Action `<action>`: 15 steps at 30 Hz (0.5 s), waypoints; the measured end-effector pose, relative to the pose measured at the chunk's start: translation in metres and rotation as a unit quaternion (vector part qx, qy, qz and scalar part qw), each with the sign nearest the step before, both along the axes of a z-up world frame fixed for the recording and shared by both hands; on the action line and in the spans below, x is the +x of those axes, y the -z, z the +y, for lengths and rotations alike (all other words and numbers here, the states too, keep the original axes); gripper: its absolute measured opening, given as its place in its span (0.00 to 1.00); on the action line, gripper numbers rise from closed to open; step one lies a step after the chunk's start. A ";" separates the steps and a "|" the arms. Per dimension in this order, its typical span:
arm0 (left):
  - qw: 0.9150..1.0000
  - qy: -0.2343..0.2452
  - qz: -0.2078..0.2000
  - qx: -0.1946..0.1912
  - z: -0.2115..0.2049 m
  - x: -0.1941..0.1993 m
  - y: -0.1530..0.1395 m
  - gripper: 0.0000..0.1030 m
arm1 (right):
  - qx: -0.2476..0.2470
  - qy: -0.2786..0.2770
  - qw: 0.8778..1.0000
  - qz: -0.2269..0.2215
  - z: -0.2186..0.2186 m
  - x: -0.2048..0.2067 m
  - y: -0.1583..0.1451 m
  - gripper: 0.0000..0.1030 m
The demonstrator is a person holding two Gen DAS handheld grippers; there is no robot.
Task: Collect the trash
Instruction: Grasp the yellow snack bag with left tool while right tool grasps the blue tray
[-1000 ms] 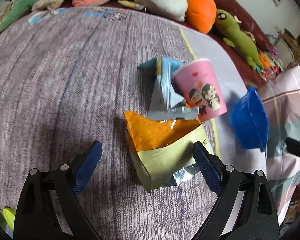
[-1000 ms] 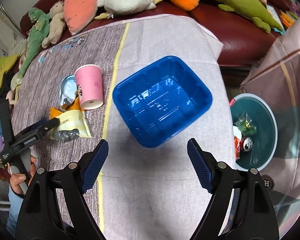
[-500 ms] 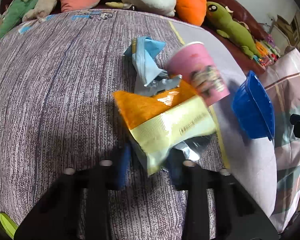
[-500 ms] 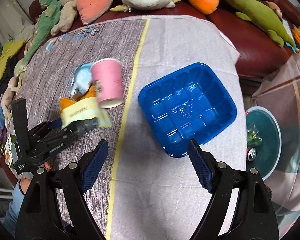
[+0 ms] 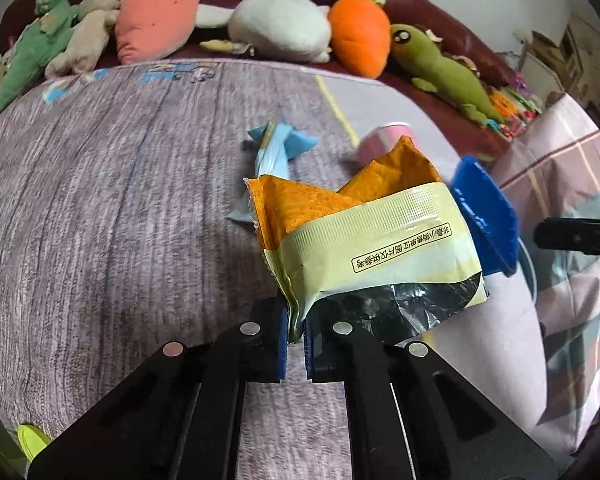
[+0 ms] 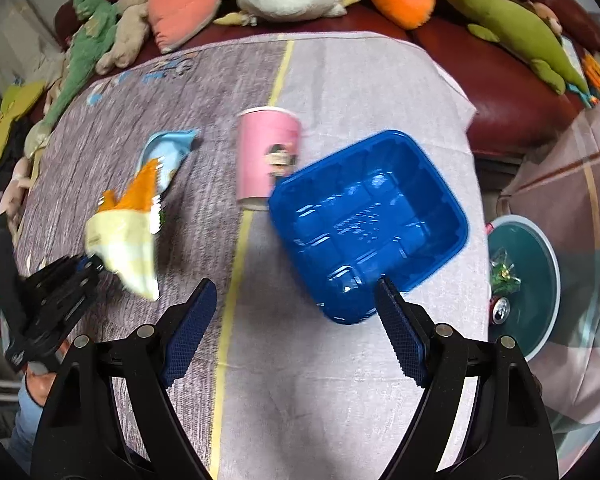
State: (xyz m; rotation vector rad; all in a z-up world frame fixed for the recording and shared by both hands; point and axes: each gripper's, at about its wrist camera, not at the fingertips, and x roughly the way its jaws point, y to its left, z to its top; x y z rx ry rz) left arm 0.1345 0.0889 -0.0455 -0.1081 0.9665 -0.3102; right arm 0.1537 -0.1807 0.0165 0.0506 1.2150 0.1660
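light: soft, even daylight | shadows: faint | blur: slight motion smear, right view | edges: strong fisheye bending, dark corners

Plush toys, among them an orange carrot [image 5: 360, 42] and green dinosaur [image 6: 512, 26], line a dark red sofa [image 6: 496, 80].

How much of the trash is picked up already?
Some is done: a can and a wrapper already lie in the teal bin. In hand: the left gripper has just closed on the yellow snack wrapper. Still left on the table: the pink cup, the light blue wrapper and the blue tray. The right gripper is open.
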 end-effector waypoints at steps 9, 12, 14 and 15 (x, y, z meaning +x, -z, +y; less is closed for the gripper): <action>1.000 0.026 -0.005 -0.003 -0.028 0.005 -0.008 0.06 | -0.016 0.086 0.996 0.007 -0.066 0.022 0.025 0.75; 1.000 0.030 -0.006 0.002 -0.035 0.009 -0.011 0.06 | -0.008 0.106 0.994 0.023 -0.085 0.030 0.044 0.75; 0.999 0.031 -0.005 0.005 -0.039 0.012 -0.011 0.06 | 0.002 0.113 0.993 0.034 -0.092 0.035 0.058 0.74; 0.999 0.032 -0.005 0.008 -0.041 0.013 -0.011 0.06 | 0.005 0.114 0.993 0.036 -0.093 0.036 0.062 0.65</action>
